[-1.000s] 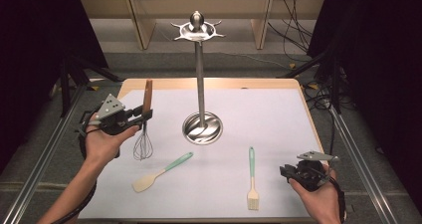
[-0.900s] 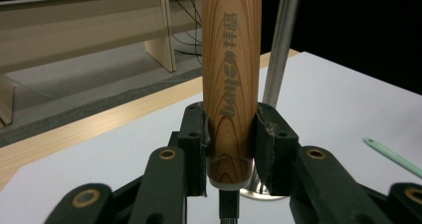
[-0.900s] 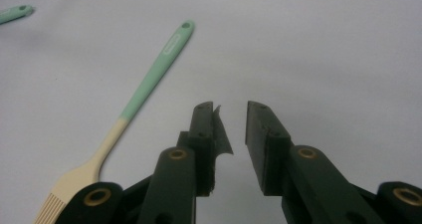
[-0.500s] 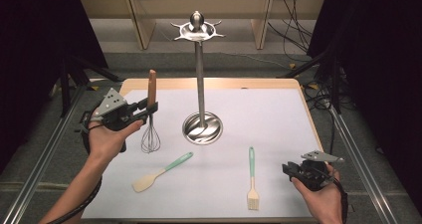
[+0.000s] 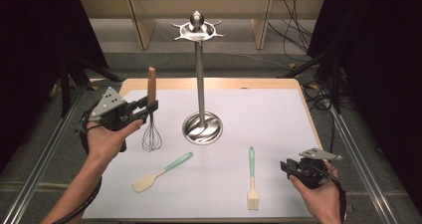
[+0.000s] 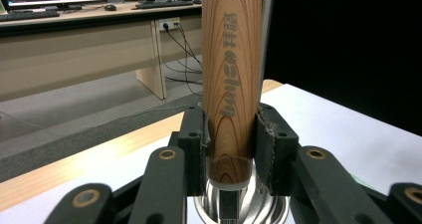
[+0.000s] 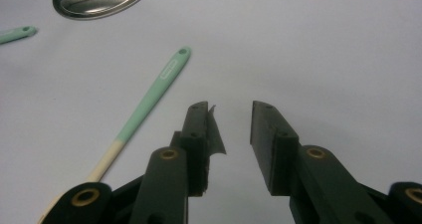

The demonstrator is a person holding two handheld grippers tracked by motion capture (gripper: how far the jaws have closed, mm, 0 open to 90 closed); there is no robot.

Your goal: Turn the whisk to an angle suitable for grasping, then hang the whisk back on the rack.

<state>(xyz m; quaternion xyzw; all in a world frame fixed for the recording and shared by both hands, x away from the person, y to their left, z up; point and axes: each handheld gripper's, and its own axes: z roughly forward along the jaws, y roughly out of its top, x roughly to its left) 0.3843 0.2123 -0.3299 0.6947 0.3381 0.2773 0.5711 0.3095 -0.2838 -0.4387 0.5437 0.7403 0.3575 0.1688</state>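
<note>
A whisk [image 5: 151, 115] with a wooden handle [image 6: 232, 79] stands upright above the table's left part, wire head down. My left gripper [image 5: 150, 106] is shut on that handle near its lower end. A tall metal utensil stand [image 5: 200, 74] with a round base [image 5: 202, 128] and hooked top rises just right of the whisk. A mint-handled spatula [image 5: 161, 171] and a mint-handled pastry brush [image 5: 252, 176] lie flat on the white mat. My right gripper [image 5: 284, 167] hovers open at the front right, just right of the brush [image 7: 149, 99], nothing between its jaws.
The white mat [image 5: 259, 104] covers a wooden table [image 5: 234, 83]. Dark metal rails [image 5: 45, 149] run along both sides. Cables [image 5: 318, 92] trail over the floor at the back right, and desk legs [image 5: 139, 20] stand behind.
My left gripper has lifted the whisk, turned it upright and carried it right, closer to the stand. The right gripper has barely moved.
</note>
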